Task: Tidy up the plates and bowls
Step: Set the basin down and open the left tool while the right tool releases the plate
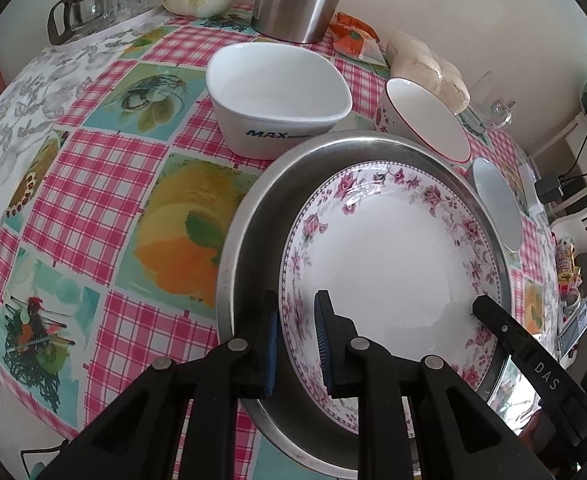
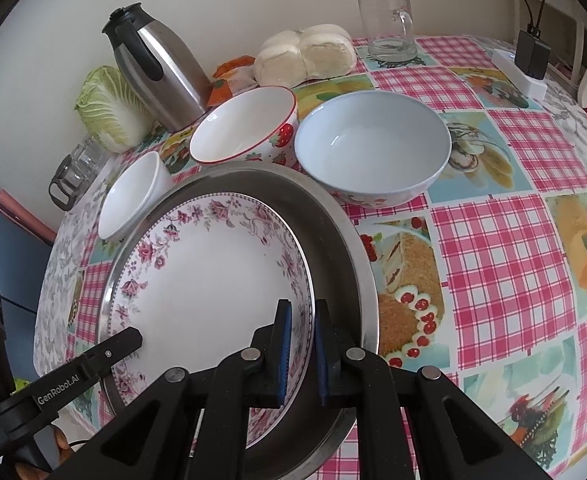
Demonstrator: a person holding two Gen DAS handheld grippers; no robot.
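Already the floral plate [image 1: 389, 248] lay inside the round steel tray [image 1: 253, 216] on the counter [image 1: 105, 184], with each hand-held gripper clamped on its rim: the left hand-held gripper [image 1: 297, 340] on the plate's left edge, one pad outside the rim and one inside, and the right hand-held gripper [image 2: 302, 354] on the opposite edge in the same way. Whether the plate rested fully on the tray or hung just above it could not be told.

By my reading the sorting had barely begun. One plate sat in the tray, while every bowl stood loose on the counter beyond the fingertips: the square white bowl [image 1: 277, 100] marked MAX, the strawberry bowl [image 2: 245, 126] with a red rim, and the pale blue bowl [image 2: 373, 144]. None was nested.

From the left wrist the MAX lettering showed plainly, and the blue bowl was only a sliver. From the right wrist the blue bowl appeared whole, plus a glass mug [image 2: 389, 26] and a steel carafe [image 2: 161, 68] far ahead.
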